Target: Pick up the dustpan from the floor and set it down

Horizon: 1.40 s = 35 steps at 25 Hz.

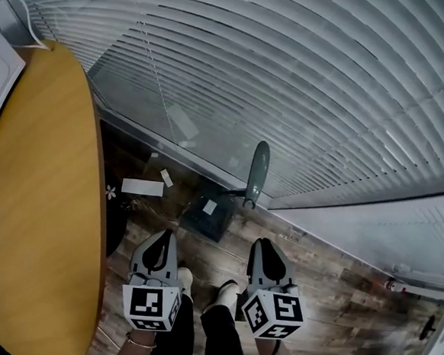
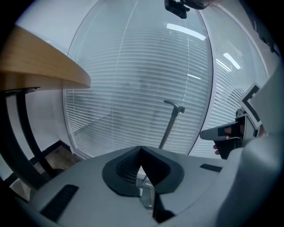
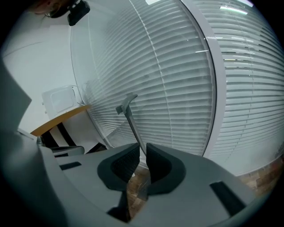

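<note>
Currently the left gripper point(image 1: 167, 237) and right gripper point(image 1: 259, 245) are both closed on nothing, with the dustpan point(image 1: 210, 214) on the floor point(image 1: 328, 288) just ahead between them, so approaching without opening would likely knock its upright handle point(image 1: 257, 172) over.

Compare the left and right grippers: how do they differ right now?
Left gripper is beside the round table; right gripper is farther from it. The dustpan handle shows right of the left gripper's jaws, left of the right gripper's. Both: jaws shut, empty, pointing toward the blinds.
</note>
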Tool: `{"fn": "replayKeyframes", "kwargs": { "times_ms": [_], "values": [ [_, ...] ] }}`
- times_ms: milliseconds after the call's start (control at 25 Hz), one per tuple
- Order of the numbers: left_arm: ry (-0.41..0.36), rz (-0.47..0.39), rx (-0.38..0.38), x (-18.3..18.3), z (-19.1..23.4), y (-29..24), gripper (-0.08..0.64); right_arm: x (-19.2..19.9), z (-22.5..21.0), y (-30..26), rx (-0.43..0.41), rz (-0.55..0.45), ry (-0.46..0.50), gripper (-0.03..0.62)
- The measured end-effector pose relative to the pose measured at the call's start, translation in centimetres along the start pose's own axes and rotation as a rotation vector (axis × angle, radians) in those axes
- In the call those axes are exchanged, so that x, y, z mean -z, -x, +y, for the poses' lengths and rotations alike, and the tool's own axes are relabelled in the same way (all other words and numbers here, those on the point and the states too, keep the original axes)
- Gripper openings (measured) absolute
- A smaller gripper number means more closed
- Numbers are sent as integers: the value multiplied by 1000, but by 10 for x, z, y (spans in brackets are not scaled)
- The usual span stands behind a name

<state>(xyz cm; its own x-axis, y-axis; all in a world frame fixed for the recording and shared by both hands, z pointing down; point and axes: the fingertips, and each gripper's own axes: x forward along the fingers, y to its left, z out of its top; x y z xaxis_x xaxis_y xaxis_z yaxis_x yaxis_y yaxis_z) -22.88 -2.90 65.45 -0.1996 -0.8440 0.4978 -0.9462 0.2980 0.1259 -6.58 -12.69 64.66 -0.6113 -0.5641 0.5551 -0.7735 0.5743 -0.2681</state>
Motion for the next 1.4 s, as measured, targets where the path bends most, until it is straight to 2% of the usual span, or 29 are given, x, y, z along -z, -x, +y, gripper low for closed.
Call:
{"fn": "replayKeyframes", "kwargs": {
  "times_ms": [160,280,640,1400],
  "values": [
    [2,8,2,5,-2,-1,17,-2,1,-5,-9,-2,8,46],
    [2,12,3,6,-3,-2,17,-6,1,-10,-11,-4,17,109],
    [-2,16,19,8,-10,-3,17,-10,11,-30,-50,17,73,195],
    [12,35,68,17,-10,-10,17,-14,32,-74,-67,31,153,209]
  ]
}}
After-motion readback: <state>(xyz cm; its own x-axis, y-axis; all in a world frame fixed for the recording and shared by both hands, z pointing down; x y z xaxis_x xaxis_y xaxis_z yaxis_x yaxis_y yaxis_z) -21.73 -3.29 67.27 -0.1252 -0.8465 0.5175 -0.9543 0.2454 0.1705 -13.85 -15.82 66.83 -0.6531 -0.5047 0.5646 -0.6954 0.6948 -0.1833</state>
